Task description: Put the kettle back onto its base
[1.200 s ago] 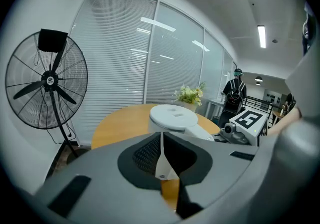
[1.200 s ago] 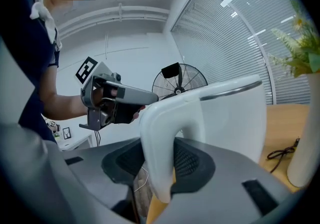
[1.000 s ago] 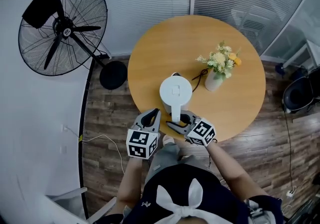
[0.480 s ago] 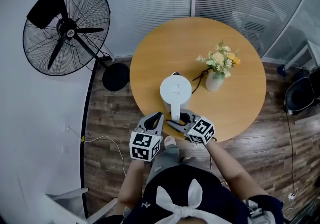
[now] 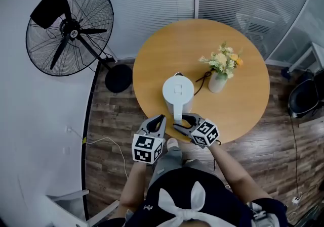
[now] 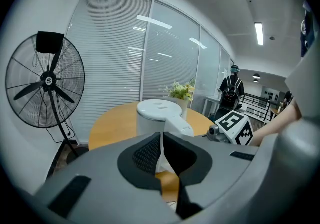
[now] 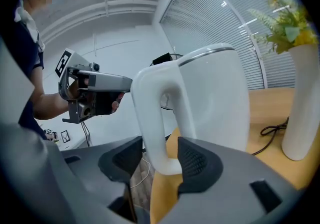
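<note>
The white kettle [image 5: 177, 92] stands upright on the round wooden table [image 5: 238, 115], its handle [image 5: 177, 116] pointing to 6 o'clock, toward the person. Its base cannot be made out beneath it. The right gripper [image 5: 183, 122] has just been opening its jaws. They stand wide with the handle's lower end between them, the pads [image 7: 196, 160] not clamping it. The left gripper [image 5: 159, 120], at the kettle's 7 o'clock, has its jaws closed together on nothing. A vase of flowers [image 5: 217, 80] sits at the kettle's 3 o'clock.
</note>
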The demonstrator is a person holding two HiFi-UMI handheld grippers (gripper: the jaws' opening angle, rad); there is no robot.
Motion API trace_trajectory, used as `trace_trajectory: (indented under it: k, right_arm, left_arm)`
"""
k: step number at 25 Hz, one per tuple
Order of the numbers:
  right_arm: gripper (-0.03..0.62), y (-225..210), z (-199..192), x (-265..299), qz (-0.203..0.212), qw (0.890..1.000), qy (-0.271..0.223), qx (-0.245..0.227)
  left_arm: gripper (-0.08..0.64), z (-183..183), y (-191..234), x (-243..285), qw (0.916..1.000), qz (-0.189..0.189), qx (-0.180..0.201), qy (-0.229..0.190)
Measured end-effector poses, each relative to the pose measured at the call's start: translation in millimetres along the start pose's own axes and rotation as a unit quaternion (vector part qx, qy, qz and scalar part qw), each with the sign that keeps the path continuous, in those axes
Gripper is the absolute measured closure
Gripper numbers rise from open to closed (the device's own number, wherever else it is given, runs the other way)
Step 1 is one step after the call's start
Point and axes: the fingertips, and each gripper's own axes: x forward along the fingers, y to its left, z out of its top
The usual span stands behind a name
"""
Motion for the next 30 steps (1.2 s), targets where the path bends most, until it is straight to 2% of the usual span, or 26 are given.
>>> trace_trajectory:
  k: [5,10,16,19,23,30]
  right_arm:
    - [0.383,3.9,12.9,-19.6,-0.007,1.0,-0.017,0.002]
    - [0.397,6.9,37.1,-48.5,-0.033,0.997,-0.06,-0.023]
    - [0.508,11.2,81.0,-80.9,-0.067,0.989,-0.126,-0.027]
    - [0.538,16.5,98.2,-88.9,-0.079,0.986,-0.143,-0.032]
    - [0.558,24.9,113.5,-94.0,-0.091,0.983,-0.151,-0.043]
    - [0.569,37.2,127.3,-97.4,-0.115,0.98,-0.148,-0.059]
  left_arm:
    - [0.522,0.2,-0.8,-2.1,1.0,0.002,-0.005,-0.004]
    - [0.522,2.8,-8.2,-4.8,0.9998,-0.01,-0.016,-0.003]
    - [0.526,15.1,-12.6,-11.6,0.9995,-0.004,-0.012,-0.03]
    - [0.532,21.5,-17.6,-13.5,0.9992,-0.005,-0.006,-0.039]
    - [0.534,29.3,-25.1,-15.5,0.9987,-0.006,0.003,-0.05]
    - [0.534,48.7,-32.7,-24.3,0.997,-0.006,-0.021,-0.075]
